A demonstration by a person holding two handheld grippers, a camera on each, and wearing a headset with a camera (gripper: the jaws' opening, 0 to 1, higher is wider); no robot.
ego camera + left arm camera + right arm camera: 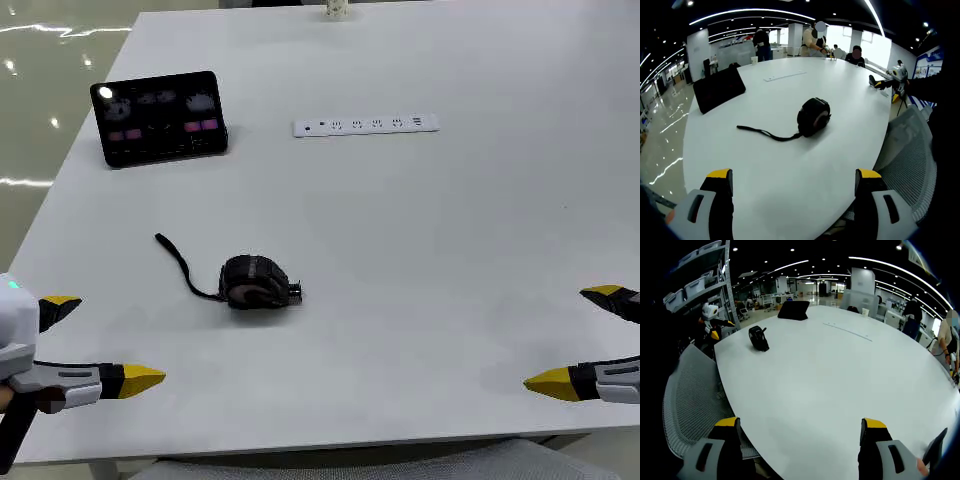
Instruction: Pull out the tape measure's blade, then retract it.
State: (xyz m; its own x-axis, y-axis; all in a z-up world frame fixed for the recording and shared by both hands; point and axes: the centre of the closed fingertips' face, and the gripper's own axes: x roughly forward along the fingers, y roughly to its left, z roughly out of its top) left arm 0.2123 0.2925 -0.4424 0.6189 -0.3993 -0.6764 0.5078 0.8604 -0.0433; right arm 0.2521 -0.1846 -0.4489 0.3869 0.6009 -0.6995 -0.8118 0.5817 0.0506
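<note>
- The left tongs [103, 338] hover over the near-left edge of the bench [430, 250], jaws spread wide and holding nothing.
- The right tongs [572, 337] sit at the near-right edge, equally wide and empty; both look poised for a start, one on each side of the work.
- The tape measure [255, 282] lies on the bench, nearer the left tongs and well apart from the right. Neither tongs touches it.
- Its blade looks fully wound in, with just a small tab at the case's right end, so I judge the pull-out is not yet begun.
- Its wrist strap [180, 265] trails off to the far left, slack on the surface, away from the tab end.
- The tab's shape is too small to make out, and any lock button cannot be told from here.
- Farther off, a dark tablet [160, 118] stands propped at the far left, and a white power strip [366, 125] lies beyond the middle.
- Both tongs' bodies are cut off by the edges of the head view.
</note>
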